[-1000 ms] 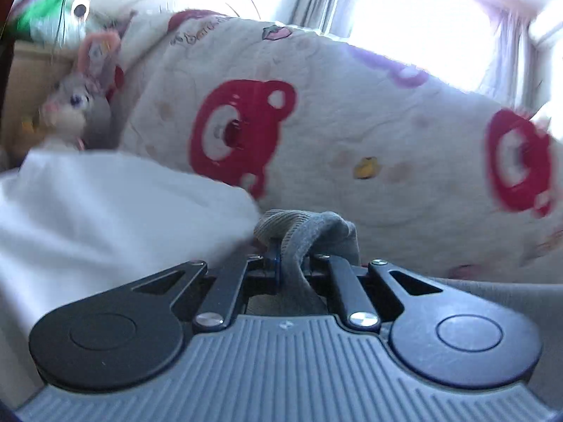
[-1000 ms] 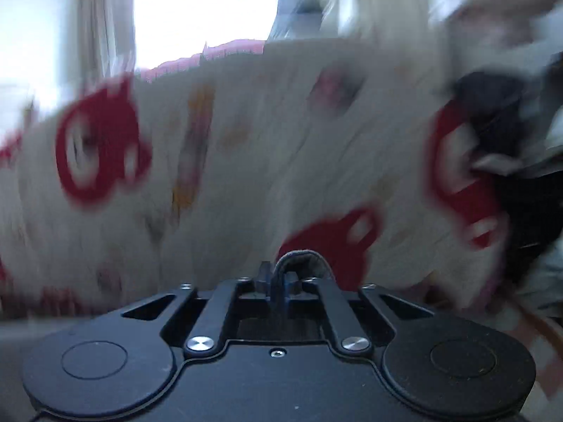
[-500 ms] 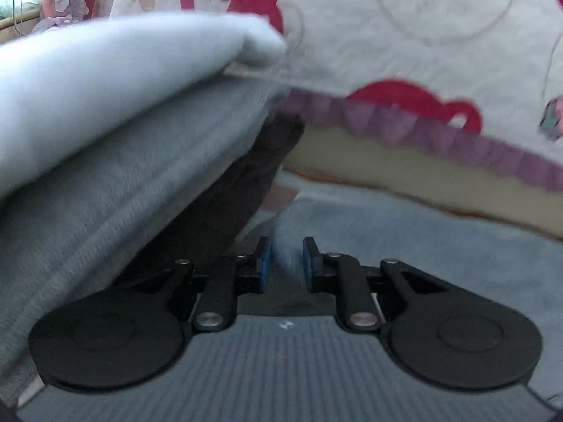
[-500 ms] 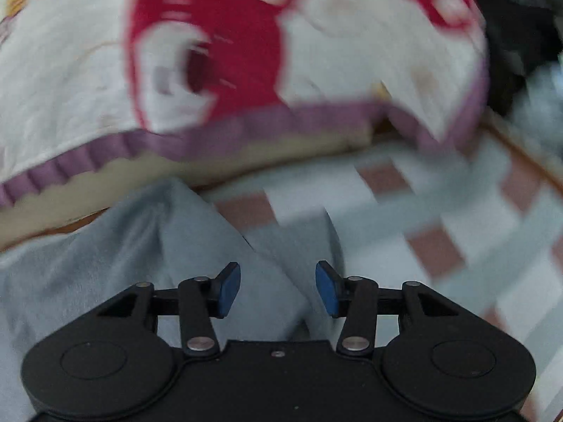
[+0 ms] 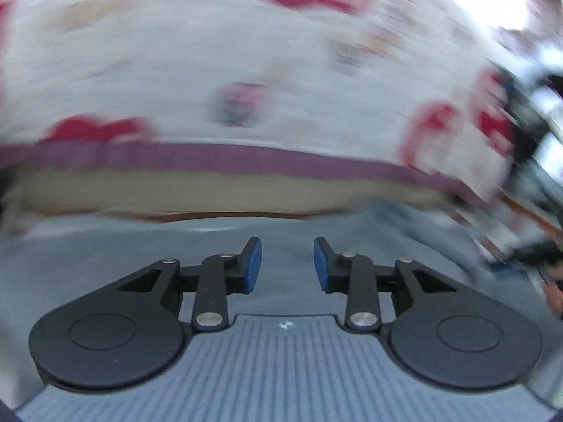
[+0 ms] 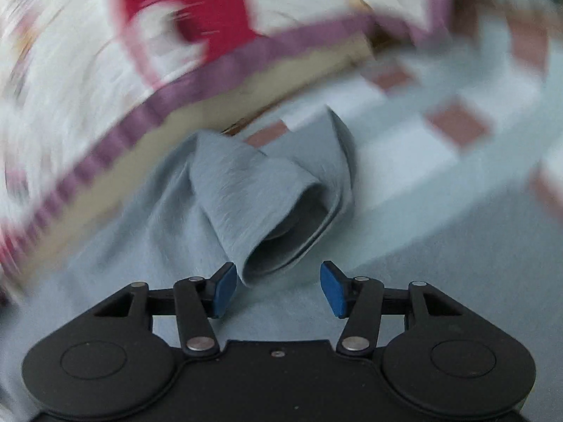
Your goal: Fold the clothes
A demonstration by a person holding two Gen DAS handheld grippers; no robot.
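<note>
A grey garment point(image 6: 246, 190) lies flat on the bed, with one corner curled up into a loose open roll just ahead of my right gripper point(image 6: 278, 288). That gripper stands open, blue pads apart, and the roll's lip hangs near the left pad without being held. In the left wrist view the same grey garment point(image 5: 281, 242) spreads flat under my left gripper point(image 5: 288, 263), which is open with nothing between its fingers. Both views are blurred by motion.
A white quilt point(image 5: 246, 70) with red bear prints and a purple hem rises behind the garment, also as the quilt point(image 6: 105, 70) at upper left. A checked sheet point(image 6: 440, 133) of pale blue, white and brownish squares covers the bed to the right.
Both grippers were shut on grey cloth a second ago, then opened and let it go. The garment now lies on the bed, and both grippers have widened and swung sideways.
</note>
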